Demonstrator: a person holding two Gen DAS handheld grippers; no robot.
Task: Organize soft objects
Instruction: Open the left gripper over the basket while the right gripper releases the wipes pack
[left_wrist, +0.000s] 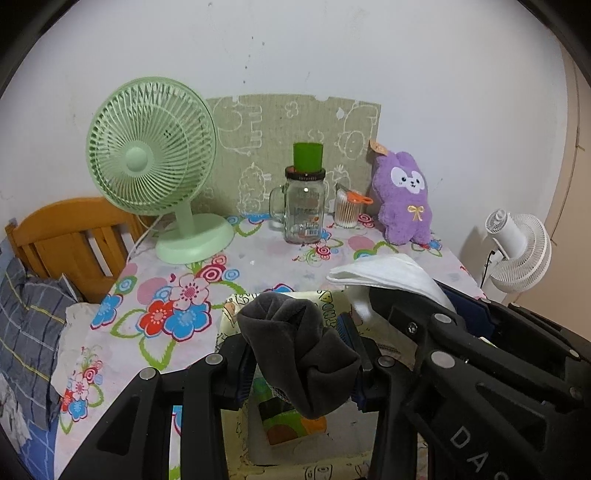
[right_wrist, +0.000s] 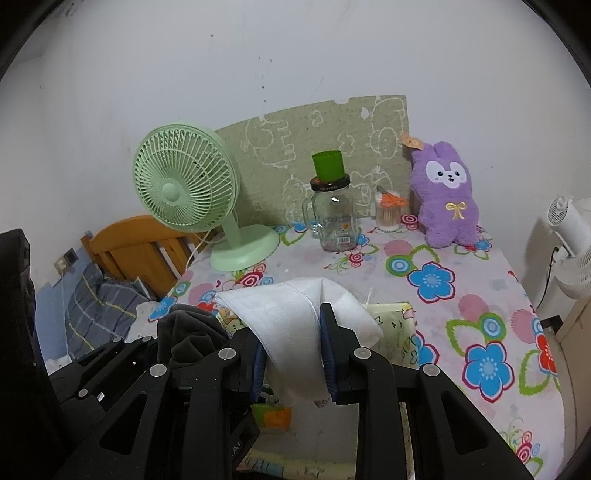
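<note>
My left hand-held gripper (left_wrist: 301, 360) pinches the grey sock (left_wrist: 299, 347), my right hand-held gripper (right_wrist: 293, 349) the white cloth (right_wrist: 295, 321); both hang loosely and may miss the patterned box (left_wrist: 295, 435) below.

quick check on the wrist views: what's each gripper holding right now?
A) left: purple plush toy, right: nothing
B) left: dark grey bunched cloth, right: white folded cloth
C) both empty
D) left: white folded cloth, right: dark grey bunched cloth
B: the left gripper is clamped on the dark grey bunched cloth, and the right gripper pinches the white folded cloth; the purple plush toy sits untouched at the back of the flowered table.
</note>
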